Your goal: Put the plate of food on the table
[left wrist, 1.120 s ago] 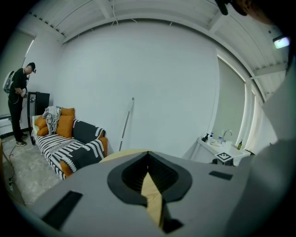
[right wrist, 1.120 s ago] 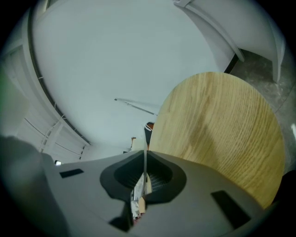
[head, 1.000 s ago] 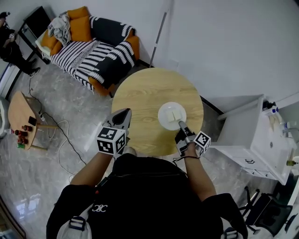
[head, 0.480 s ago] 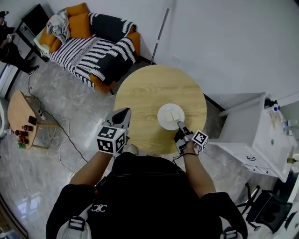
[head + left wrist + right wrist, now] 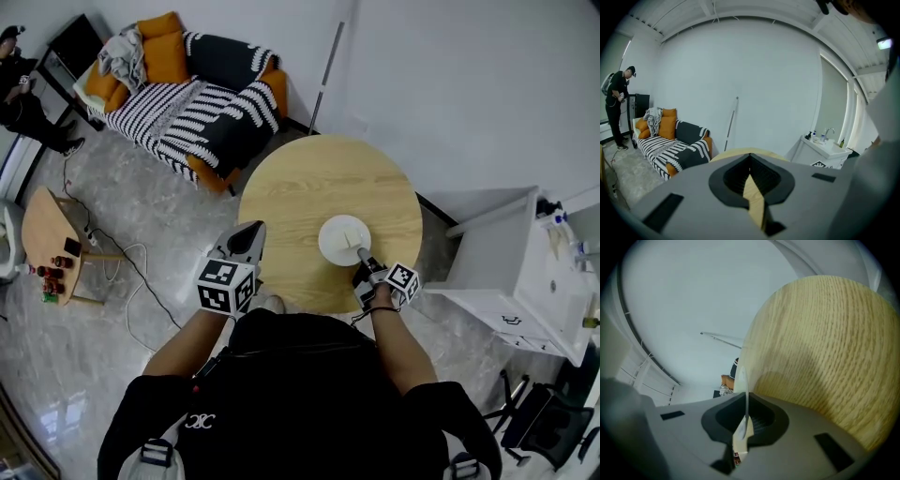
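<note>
A white plate point(image 5: 345, 239) with a pale square piece of food on it lies over the near right part of the round wooden table point(image 5: 300, 187). Whether it touches the top I cannot tell. My right gripper point(image 5: 361, 253) is shut on the plate's near rim. In the right gripper view the rim point(image 5: 746, 385) runs edge-on between the jaws of the right gripper point(image 5: 743, 425), above the tabletop point(image 5: 825, 348). My left gripper point(image 5: 247, 234) hovers at the table's near left edge, shut and holding nothing. In its own view the left gripper point(image 5: 752, 187) shows only a sliver of wood.
A striped sofa with orange cushions point(image 5: 187, 103) stands behind the table at the left. A white cabinet with a sink point(image 5: 525, 272) is at the right. A small wooden side table point(image 5: 52, 234) and a cable lie left. A person point(image 5: 23, 103) stands far left.
My right gripper has come down a little with the plate toward the tabletop. The left gripper has barely shifted.
</note>
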A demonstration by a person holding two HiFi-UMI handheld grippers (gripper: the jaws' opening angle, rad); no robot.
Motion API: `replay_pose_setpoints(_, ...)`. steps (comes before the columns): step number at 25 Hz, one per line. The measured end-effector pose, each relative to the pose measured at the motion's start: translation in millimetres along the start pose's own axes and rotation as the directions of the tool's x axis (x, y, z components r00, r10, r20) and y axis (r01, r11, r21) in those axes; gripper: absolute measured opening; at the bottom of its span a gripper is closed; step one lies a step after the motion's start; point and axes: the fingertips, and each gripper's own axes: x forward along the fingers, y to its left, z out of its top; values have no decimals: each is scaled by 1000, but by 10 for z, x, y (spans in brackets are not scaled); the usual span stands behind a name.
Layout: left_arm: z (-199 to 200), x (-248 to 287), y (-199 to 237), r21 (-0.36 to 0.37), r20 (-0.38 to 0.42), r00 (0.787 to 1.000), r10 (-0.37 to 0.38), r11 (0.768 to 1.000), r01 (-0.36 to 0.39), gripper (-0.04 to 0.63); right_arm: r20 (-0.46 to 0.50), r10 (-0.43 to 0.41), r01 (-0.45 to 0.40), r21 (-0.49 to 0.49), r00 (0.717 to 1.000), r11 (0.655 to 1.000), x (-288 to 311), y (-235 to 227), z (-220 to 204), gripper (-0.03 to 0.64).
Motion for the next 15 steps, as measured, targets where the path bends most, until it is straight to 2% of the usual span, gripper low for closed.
replay_pose_setpoints(15,-10,-43,85,-17,2,1000,21,1000,-21,8,-12,-67,66,-27,998,997,40,-72,-1,18)
